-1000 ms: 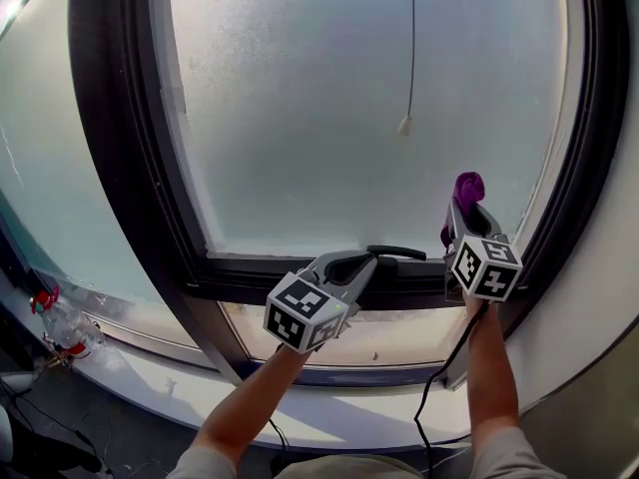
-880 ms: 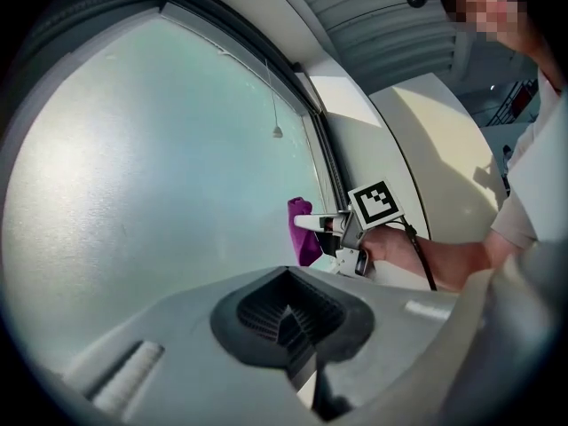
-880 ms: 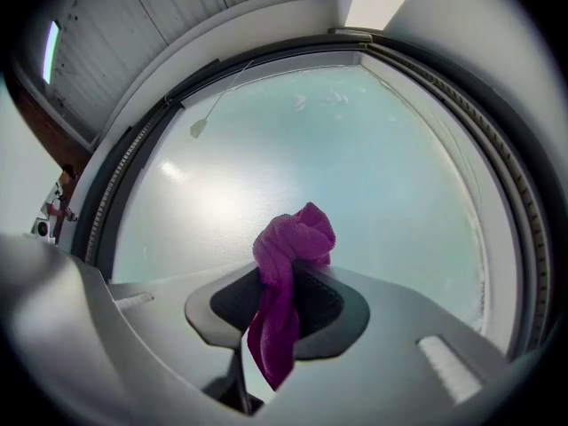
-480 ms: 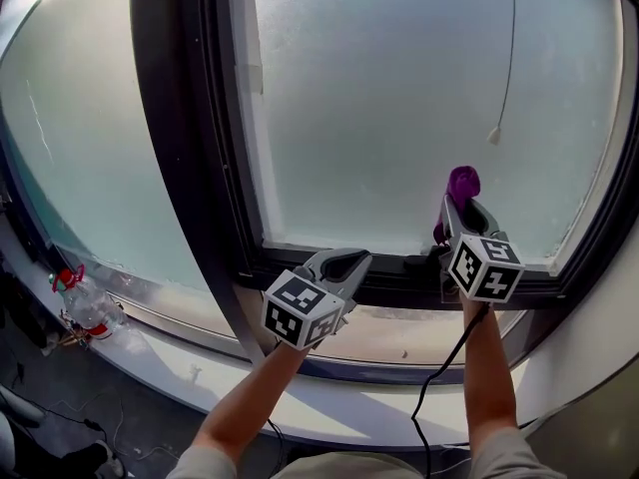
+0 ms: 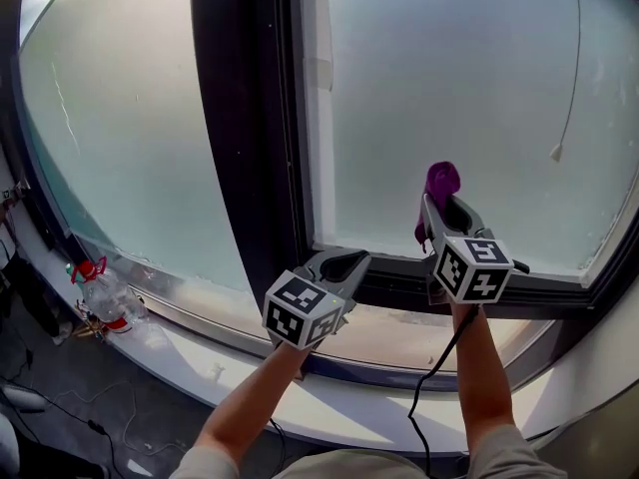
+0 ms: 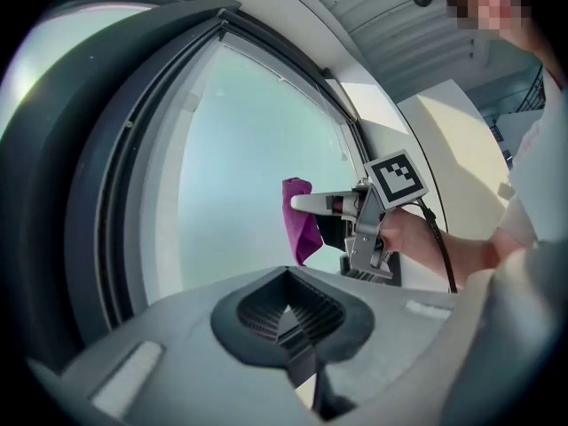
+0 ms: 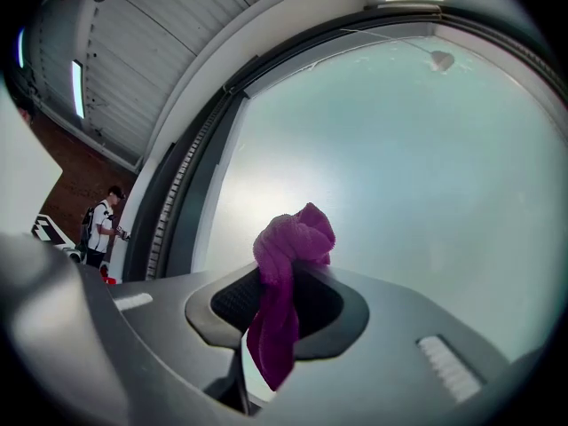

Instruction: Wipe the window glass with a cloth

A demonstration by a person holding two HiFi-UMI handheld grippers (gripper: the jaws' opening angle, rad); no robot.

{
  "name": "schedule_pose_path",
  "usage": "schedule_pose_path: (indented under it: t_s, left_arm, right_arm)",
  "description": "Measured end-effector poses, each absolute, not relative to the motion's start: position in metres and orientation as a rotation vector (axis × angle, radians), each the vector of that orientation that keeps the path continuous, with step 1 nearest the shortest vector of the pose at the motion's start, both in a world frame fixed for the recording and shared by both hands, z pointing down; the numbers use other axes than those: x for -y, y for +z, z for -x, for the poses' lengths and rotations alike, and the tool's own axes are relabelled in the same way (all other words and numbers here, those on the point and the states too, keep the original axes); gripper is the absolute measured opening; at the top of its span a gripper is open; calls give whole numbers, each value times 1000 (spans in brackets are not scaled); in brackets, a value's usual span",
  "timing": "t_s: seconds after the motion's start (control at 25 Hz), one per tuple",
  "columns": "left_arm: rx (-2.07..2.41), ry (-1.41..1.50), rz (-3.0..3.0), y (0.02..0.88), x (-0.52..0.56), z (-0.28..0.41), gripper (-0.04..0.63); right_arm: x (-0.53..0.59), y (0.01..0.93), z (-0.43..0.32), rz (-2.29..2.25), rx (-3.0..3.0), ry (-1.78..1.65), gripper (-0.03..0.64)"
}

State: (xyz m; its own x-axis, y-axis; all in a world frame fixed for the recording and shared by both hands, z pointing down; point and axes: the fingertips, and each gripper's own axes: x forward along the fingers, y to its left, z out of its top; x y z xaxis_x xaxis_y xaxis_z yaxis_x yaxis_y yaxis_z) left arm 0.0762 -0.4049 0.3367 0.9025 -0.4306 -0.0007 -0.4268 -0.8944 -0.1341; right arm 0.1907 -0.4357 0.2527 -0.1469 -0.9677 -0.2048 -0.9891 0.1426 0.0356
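by the glass (image 5: pixel 449 98), right tool (image 5: pixel 435 214) pinches cloth (image 5: pixel 440 181) upright.

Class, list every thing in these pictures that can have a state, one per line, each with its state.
purple cloth: bunched, clamped between jaws, tail hanging down.
right gripper: shut on the purple cloth.
left gripper: shut, empty, held low.
window glass: hazy; whether the cloth touches it cannot be told.
pull cord: hanging loose before the glass.
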Motion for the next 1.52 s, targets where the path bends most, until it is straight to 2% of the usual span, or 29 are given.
schedule_pose_path:
  t_s: [0.4,0.88,1.24,1.52]
  left_arm:
    - [-731,-46,2921,340,425,-8,0]
    - [-704,-55,2938,344,433,29,0]
    - [-619,-35,2960,346,423,13,0]
    - [-468,-5,2967,335,392,-50,0]
  right_arm:
    - [479,261,-87,1823,-2409,222,112]
    - [515,267,-10,1725,-2498,189,112]
    - [494,259,-25,1730,-2460,226,114]
    - [447,243,-108,1868,-2342,283,114]
